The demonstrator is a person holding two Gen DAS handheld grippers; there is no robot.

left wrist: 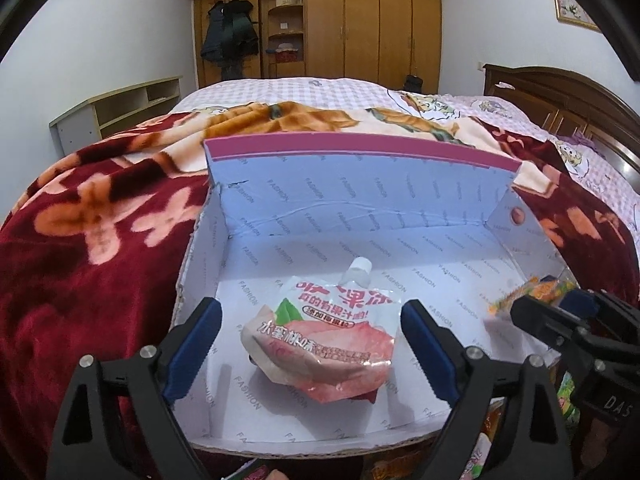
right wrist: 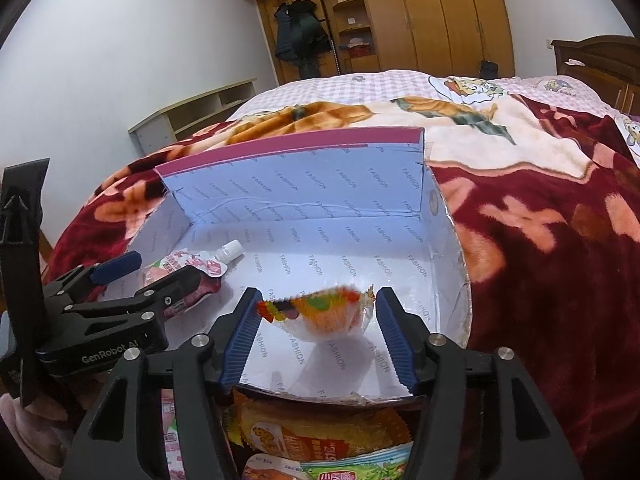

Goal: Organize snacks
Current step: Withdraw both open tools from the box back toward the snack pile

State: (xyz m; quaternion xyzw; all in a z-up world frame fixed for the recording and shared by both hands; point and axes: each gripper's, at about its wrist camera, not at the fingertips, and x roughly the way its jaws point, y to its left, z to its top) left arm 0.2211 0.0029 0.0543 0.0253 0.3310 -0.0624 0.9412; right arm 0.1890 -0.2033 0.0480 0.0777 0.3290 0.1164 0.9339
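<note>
The left tool (left wrist: 312,344) is wide open and holds nothing. The peach jelly pouch (left wrist: 320,344) lies between its fingers, on the floor of the box (left wrist: 360,184). The right tool (right wrist: 316,332) is wide open too. The orange snack (right wrist: 324,312) sits between its fingers inside the box; it looks blurry, so it may be dropping in.

I think this step is putting snacks into the box, and both look let go. Next, each tool should pull back out of the box and reach for the snack packets (right wrist: 320,440) piled just in front of the box.

The box rests on a red flowery blanket (left wrist: 100,240) on a bed. Behind the box stands a big wooden wardrobe (left wrist: 360,20).
</note>
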